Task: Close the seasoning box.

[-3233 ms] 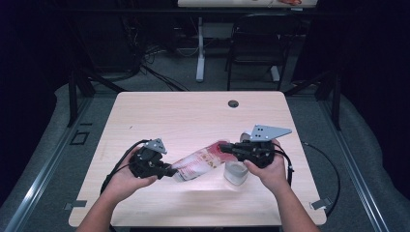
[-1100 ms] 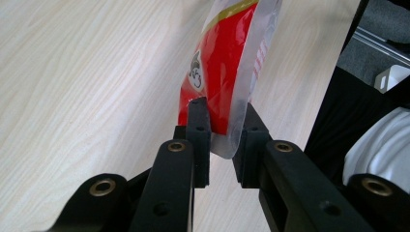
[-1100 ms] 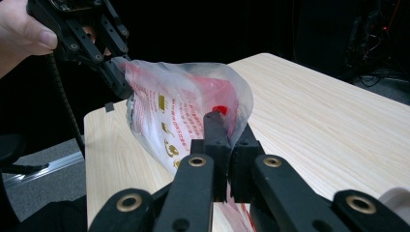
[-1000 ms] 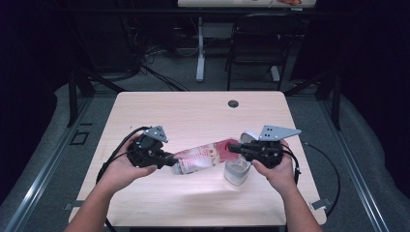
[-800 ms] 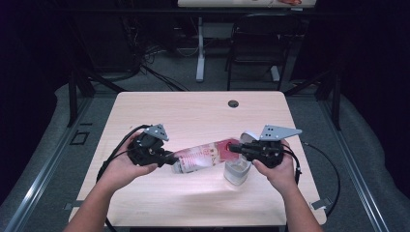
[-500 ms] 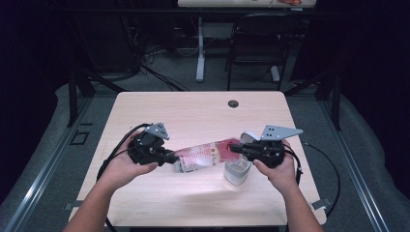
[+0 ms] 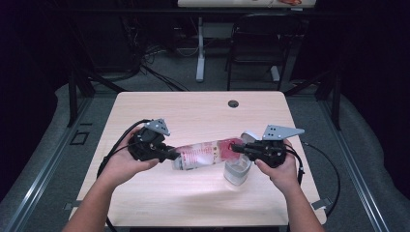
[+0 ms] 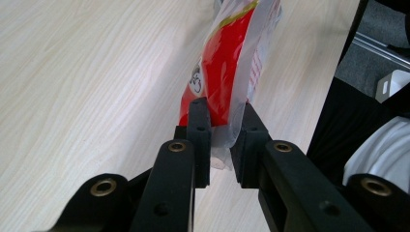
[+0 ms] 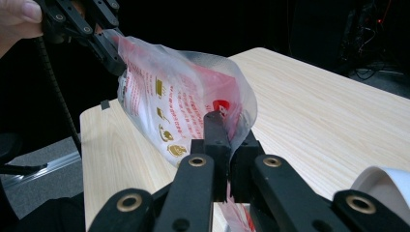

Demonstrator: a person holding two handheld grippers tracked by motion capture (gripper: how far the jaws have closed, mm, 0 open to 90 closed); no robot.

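Clear plastic printed in red and white makes up the packet (image 7: 205, 153) that we see stretched between the two tongs above the pale wooden table (image 7: 193, 111). In the high view the left tongs (image 7: 170, 155) pinch one end of it and the right tongs (image 7: 238, 149) pinch the other, so it hangs nearly level in the air. The left gripper view shows the pads (image 8: 199, 126) clamped on a twisted end of the packet (image 8: 227, 72). The right gripper view shows the right tongs (image 9: 227, 145) clenched on the opposite edge, with the packet (image 9: 179, 101) billowing away toward the far hand (image 9: 19, 19). Just below the right tongs a clear cup (image 7: 237, 170) stands on the table, a white lid (image 7: 249, 137) beside it
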